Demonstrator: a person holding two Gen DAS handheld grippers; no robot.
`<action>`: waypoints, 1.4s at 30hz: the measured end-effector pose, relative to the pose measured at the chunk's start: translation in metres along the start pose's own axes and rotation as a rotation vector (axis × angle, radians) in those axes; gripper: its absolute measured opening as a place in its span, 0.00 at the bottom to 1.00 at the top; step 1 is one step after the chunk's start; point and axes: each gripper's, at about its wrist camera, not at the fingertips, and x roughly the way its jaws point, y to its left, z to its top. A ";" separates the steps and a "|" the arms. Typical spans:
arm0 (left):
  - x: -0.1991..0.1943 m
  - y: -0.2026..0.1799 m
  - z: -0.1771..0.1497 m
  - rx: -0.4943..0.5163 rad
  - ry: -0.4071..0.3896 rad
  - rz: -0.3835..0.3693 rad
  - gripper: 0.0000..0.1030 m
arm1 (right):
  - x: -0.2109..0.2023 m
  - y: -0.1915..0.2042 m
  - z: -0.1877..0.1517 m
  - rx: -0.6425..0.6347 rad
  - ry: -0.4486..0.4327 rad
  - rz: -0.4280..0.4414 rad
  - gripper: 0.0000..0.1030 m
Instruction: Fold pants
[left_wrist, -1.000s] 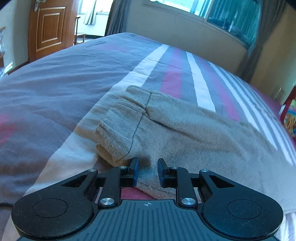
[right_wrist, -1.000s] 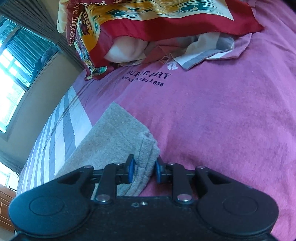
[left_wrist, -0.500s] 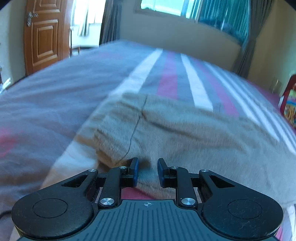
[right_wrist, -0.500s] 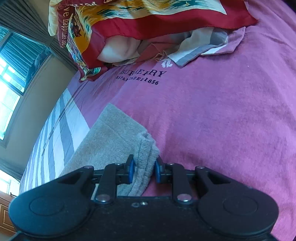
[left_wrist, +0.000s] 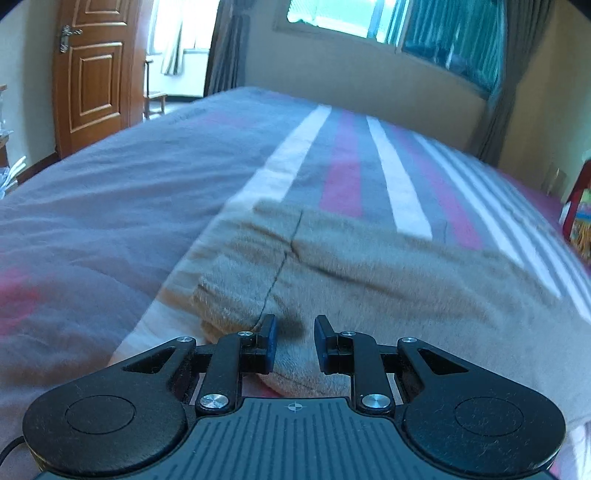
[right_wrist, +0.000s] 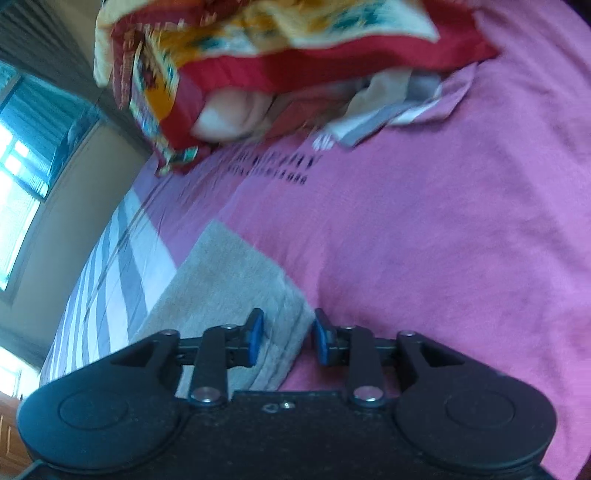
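The beige-grey pants lie flat on the bed, with the ribbed cuffs at their left end. My left gripper is shut on a fold of cloth at the near edge, just right of the cuffs. In the right wrist view the other end of the pants rests on the pink sheet. My right gripper has its jaws opening. The pants' corner lies slack between them and the pads no longer pinch it.
The bed cover is grey with white and red stripes. A red and yellow patterned pillow and bunched bedding lie at the head of the bed. A wooden door and a curtained window stand beyond the bed.
The right gripper's jaws have spread apart, and the bunched pants corner between them has flattened out. The left gripper keeps its grip, and its view has tilted slightly upward.
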 end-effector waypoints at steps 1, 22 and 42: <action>-0.006 -0.002 0.002 0.005 -0.028 0.004 0.22 | -0.006 0.000 0.000 -0.002 -0.031 -0.008 0.38; 0.106 -0.102 0.022 0.156 0.120 -0.128 0.23 | 0.091 0.297 -0.217 -0.773 0.346 0.372 0.20; 0.060 -0.058 0.039 0.182 -0.009 -0.068 0.60 | 0.083 0.337 -0.230 -0.637 0.347 0.519 0.34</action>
